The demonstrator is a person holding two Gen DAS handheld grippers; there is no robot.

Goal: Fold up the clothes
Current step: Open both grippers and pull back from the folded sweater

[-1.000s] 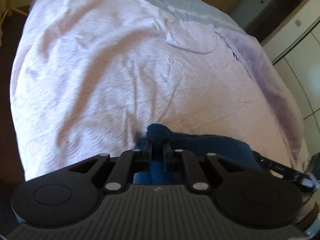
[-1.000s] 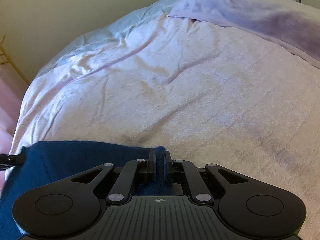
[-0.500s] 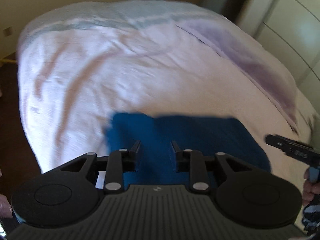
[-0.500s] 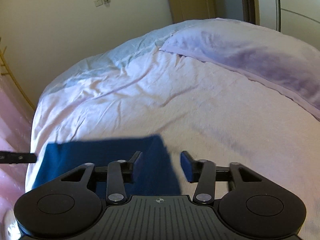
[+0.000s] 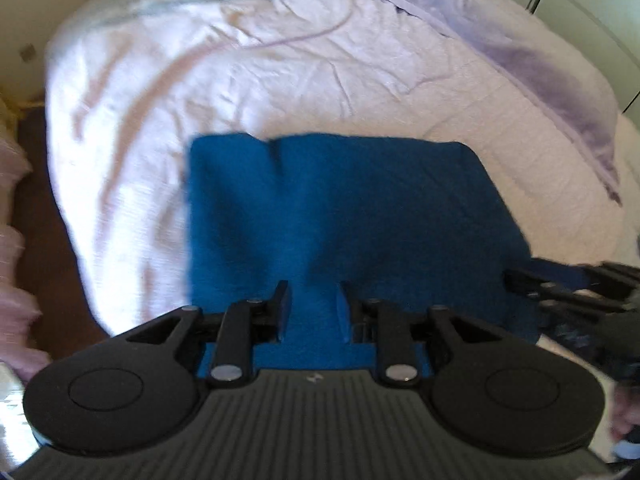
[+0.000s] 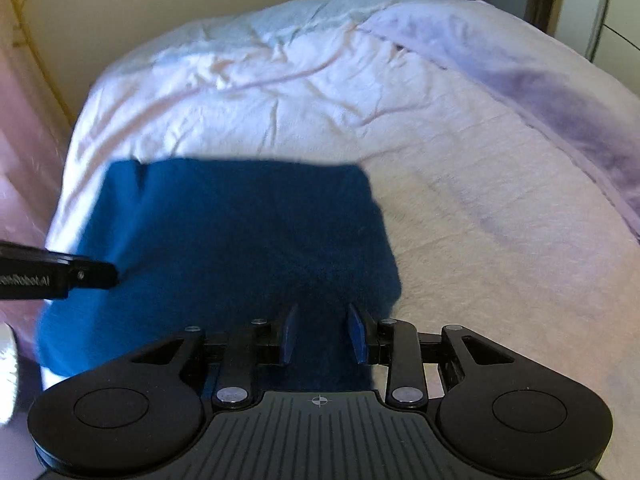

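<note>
Blue garment (image 5: 344, 216) flat on bed (image 5: 280, 88), neat rectangle. Left claw (image 5: 313, 308), right claw (image 6: 322, 334) both apart, empty, poised at near edge.

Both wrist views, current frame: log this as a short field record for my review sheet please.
surface: bed with pale wrinkled cover
garment: blue cloth, lying flat as a folded rectangle
left hand-held gripper: open, above the cloth's near edge, holding nothing
right hand-held gripper: open, above the cloth's near right corner, holding nothing
background: purple blanket on the bed's far right side
</note>
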